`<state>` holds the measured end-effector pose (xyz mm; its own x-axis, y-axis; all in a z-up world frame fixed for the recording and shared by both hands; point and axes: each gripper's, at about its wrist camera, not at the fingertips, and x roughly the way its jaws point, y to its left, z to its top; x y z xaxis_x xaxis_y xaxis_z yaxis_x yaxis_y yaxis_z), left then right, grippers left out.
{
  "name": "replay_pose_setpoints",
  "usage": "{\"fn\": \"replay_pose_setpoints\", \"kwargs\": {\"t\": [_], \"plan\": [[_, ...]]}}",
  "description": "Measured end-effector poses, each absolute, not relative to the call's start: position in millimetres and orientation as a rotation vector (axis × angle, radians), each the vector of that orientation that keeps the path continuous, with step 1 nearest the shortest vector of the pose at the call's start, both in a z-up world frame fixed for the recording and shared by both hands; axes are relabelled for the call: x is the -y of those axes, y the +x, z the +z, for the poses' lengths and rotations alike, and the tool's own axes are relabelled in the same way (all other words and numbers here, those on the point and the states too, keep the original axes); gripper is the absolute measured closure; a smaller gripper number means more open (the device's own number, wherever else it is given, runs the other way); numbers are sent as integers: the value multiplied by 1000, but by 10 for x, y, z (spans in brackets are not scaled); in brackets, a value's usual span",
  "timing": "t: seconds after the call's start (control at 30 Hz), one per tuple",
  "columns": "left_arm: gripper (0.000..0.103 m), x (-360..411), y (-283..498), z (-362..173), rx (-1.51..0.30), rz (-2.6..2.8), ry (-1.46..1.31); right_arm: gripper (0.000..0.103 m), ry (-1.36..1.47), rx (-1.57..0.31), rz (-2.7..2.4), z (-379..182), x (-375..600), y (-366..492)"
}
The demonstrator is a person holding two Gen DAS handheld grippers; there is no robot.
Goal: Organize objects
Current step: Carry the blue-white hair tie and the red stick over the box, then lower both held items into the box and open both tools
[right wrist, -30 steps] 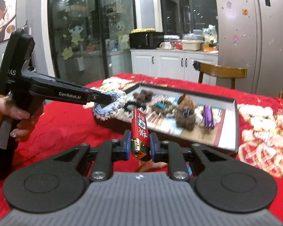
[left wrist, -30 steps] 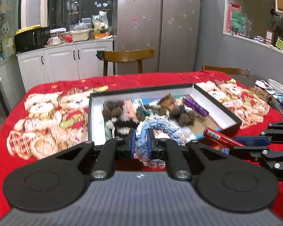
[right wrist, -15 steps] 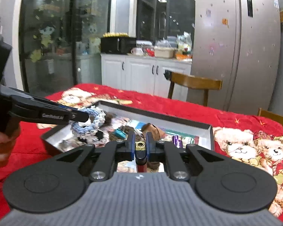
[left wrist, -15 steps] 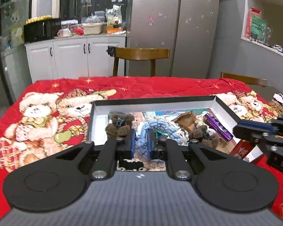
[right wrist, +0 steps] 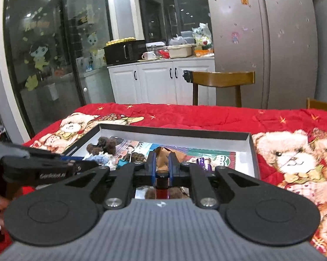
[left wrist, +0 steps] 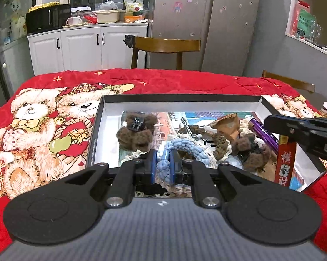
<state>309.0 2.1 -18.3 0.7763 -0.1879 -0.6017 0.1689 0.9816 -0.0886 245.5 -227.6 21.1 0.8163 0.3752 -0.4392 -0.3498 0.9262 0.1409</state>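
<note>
Currently, left gripper (left wrist: 164,162) clamps the blue braided ring (left wrist: 186,149) at lower centre; right gripper (right wrist: 162,164) pinches the red lighter (left wrist: 284,165) upright, both over the box (left wrist: 207,99), presumably for deposit.

Chinese characters "横财" on red lighter (left wrist: 284,165), partly legible "GenRobot.AI" on left claw (right wrist: 52,175) arm

Both tongs have moved from the near edge to over the box (left wrist: 207,99); the red lighter (left wrist: 284,163) (earlier tilted) now hangs upright.
</note>
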Motion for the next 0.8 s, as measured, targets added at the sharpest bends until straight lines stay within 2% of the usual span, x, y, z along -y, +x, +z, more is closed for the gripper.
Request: {"fn": "replay_pose_setpoints", "kwargs": {"t": [0.03, 0.1, 0.17, 0.2, 0.57, 0.67, 0.73, 0.8], "plan": [[88, -24, 3103, -188, -654, -192, -29, 89, 62, -487, 384, 191, 2269, 2491], [88, -34, 3120, -193, -654, -184, -25, 81, 67, -503, 374, 148, 2246, 2539], [88, -40, 3139, -206, -657, -179, -19, 58, 65, -505, 360, 104, 2227, 2557], [88, -37, 3134, -214, -659, -179, -21, 55, 63, -506, 357, 91, 2220, 2561], [85, -37, 3172, -241, -668, -169, -17, 52, 57, -500, 355, 78, 2204, 2554], [69, -40, 3172, -238, -672, -176, -30, 46, 52, -496, 351, 85, 2204, 2535], [51, -30, 3168, -235, -670, -184, -31, 44, 49, -491, 345, 96, 2216, 2520], [46, -5, 3156, -229, -667, -185, -26, 43, 49, -488, 344, 102, 2221, 2508]]}}
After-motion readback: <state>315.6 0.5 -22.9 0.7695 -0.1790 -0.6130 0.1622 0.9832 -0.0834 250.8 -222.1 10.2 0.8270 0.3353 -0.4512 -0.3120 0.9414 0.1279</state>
